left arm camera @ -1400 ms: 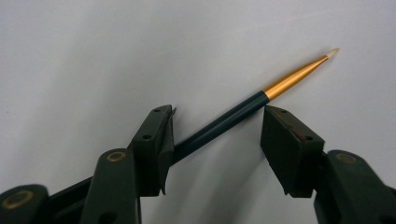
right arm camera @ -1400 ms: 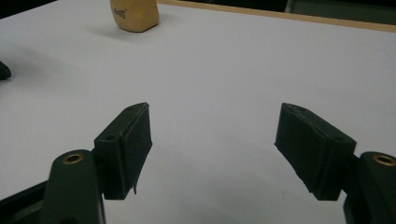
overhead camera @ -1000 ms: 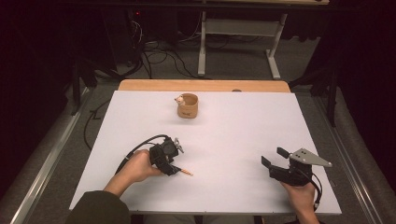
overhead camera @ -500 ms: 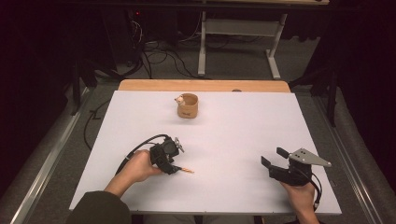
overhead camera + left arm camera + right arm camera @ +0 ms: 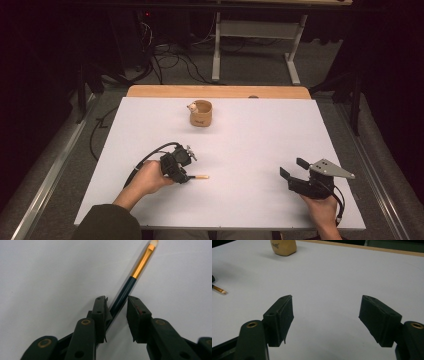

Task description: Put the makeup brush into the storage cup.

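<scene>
At seven o'clock on the counter (image 5: 250, 130), the left gripper (image 5: 117, 312) sits unmoved from a second ago, jaws narrowed around a brush (image 5: 140, 267) that lies flat, a slight gap remaining. Right gripper (image 5: 327, 315) idles at five o'clock, jaws wide.

The tan cup (image 5: 283, 247) carries a small dark mark (too blurred to read); no other lettering shows.

Dim lab: white test table (image 5: 260, 145), tangled floor cables (image 5: 170, 65), metal stand legs (image 5: 216, 50) behind.
</scene>
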Action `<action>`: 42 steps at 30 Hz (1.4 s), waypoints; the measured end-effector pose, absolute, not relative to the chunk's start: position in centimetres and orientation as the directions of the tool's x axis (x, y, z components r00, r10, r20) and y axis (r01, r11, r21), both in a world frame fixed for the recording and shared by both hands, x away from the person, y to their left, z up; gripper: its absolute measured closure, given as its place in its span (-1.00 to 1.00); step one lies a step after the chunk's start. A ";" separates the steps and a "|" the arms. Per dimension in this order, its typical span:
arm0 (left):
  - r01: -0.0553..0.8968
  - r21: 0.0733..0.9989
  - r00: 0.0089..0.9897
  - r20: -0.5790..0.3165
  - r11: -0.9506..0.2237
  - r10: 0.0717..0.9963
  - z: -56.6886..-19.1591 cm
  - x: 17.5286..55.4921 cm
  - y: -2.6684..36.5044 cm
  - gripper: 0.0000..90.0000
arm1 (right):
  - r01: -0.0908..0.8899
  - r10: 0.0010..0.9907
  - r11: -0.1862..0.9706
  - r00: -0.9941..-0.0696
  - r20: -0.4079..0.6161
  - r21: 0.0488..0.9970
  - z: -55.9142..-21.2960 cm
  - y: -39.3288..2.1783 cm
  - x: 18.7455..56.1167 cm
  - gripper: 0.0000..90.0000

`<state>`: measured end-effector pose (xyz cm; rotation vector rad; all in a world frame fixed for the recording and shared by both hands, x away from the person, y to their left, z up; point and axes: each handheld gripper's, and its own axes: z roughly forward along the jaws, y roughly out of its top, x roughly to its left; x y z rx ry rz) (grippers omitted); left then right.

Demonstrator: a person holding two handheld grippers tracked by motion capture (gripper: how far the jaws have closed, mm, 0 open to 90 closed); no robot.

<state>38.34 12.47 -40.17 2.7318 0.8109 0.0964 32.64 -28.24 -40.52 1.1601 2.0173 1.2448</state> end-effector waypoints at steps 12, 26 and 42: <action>0.524 0.291 0.838 -0.012 -0.800 0.545 -40.2 38.4 12.5 0.64 | 0.405 0.856 0.222 -0.516 0.022 0.887 -40.6 -28.2 32.7 -0.35; 0.530 0.270 0.837 -0.018 -0.804 0.546 -40.1 38.7 12.3 0.80 | 0.407 0.856 0.223 -0.516 0.022 0.886 -40.6 -28.2 32.7 -0.35; 0.551 0.262 0.826 -0.032 -0.793 0.563 -40.0 38.9 12.3 0.84 | 0.403 0.857 0.227 -0.516 0.015 0.887 -40.5 -28.1 32.7 -0.35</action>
